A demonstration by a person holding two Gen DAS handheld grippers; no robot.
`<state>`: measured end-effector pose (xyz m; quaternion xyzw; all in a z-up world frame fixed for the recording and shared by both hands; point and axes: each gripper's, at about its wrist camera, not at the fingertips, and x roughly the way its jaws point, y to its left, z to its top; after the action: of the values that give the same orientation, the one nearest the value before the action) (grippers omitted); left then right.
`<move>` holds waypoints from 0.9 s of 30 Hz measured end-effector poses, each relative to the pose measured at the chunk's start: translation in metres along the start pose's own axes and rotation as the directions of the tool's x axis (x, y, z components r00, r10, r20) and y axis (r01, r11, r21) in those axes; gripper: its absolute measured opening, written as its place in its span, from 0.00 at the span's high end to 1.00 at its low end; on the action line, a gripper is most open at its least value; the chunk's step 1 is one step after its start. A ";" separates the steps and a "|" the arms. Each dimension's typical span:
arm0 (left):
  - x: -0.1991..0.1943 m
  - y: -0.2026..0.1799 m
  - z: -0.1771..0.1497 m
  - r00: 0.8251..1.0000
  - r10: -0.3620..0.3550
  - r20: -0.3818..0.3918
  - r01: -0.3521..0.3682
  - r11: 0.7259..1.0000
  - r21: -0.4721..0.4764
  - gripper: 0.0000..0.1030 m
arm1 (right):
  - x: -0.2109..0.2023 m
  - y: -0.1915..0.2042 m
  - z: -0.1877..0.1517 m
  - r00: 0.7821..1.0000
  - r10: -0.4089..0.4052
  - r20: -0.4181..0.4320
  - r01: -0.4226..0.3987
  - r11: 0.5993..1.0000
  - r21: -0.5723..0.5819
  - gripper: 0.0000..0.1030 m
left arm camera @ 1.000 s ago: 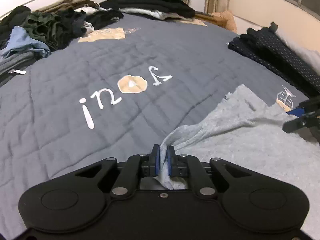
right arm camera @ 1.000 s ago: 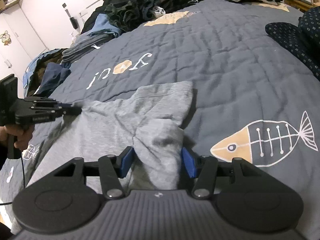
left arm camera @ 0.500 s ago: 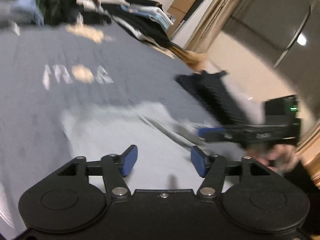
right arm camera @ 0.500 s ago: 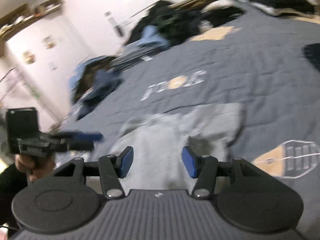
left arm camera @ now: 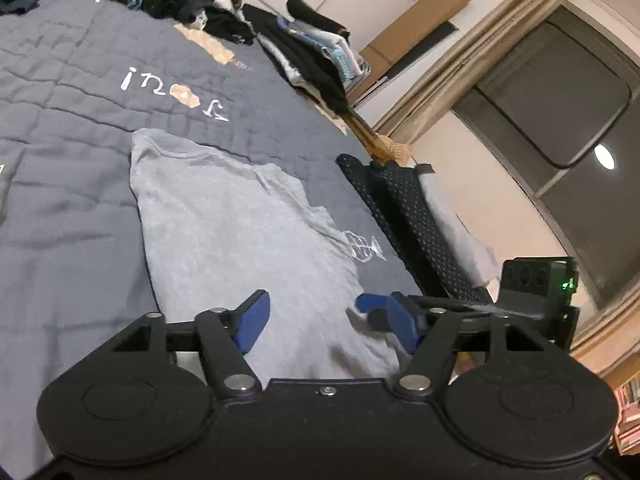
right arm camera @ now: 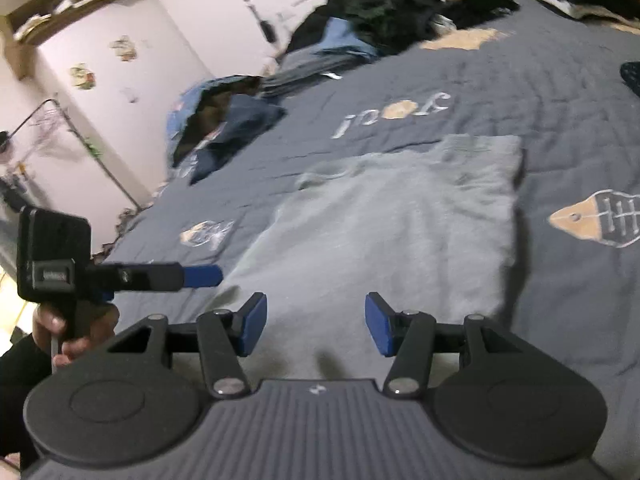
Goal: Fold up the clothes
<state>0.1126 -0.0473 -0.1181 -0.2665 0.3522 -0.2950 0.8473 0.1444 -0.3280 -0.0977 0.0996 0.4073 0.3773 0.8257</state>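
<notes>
A grey garment [left arm camera: 240, 232] lies spread and loosely folded on the dark blue quilt [left arm camera: 68, 208]. My left gripper [left arm camera: 328, 320] hovers over its near end; its jaws are opening and nothing is between them. My right gripper [right arm camera: 316, 328] stands open above the garment [right arm camera: 400, 232] near its front edge, gripping nothing. The two grippers face each other. In the left wrist view the right gripper's blue tips [left arm camera: 368, 306] reach in from the right. In the right wrist view the left gripper [right arm camera: 204, 274] comes in from the left, held by a hand [right arm camera: 72, 332].
Loose clothes [right arm camera: 384, 12] are heaped along the far edge of the bed, with a folded stack [left arm camera: 316, 52] beside them. Dark dotted folded items [left arm camera: 404, 216] lie at the right side. Blue garments [right arm camera: 224, 120] lie at the left edge. A curtain and a window stand beyond.
The left gripper has let go of the grey fold, opened, and swung round. The right gripper has drawn back from the cloth that was between its fingers. The garment now lies flatter.
</notes>
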 end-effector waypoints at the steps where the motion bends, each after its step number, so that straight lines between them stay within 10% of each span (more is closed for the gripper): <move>1: 0.001 -0.001 -0.005 1.000 0.021 -0.003 -0.021 1.000 0.010 0.33 | 0.003 0.000 -0.007 1.000 -0.030 -0.009 0.030 1.000 0.002 0.48; 5: 0.013 0.009 -0.019 0.992 0.121 -0.023 -0.122 0.992 -0.023 0.38 | 0.007 -0.013 -0.022 0.989 -0.150 -0.022 0.151 0.986 0.071 0.48; 13: -0.031 0.001 -0.030 0.985 0.113 0.127 -0.101 0.990 -0.098 0.29 | -0.068 -0.019 -0.052 0.949 -0.163 0.271 0.070 0.944 0.324 0.46; 27: -0.044 -0.036 -0.045 0.960 0.209 0.185 -0.212 0.977 -0.003 0.21 | -0.082 0.013 -0.078 0.917 -0.327 0.230 0.257 0.923 0.285 0.41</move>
<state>0.0420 -0.0524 -0.1021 -0.2468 0.2963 -0.1804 0.9049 0.0479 -0.3881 -0.0931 0.1913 0.3438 0.1772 0.9021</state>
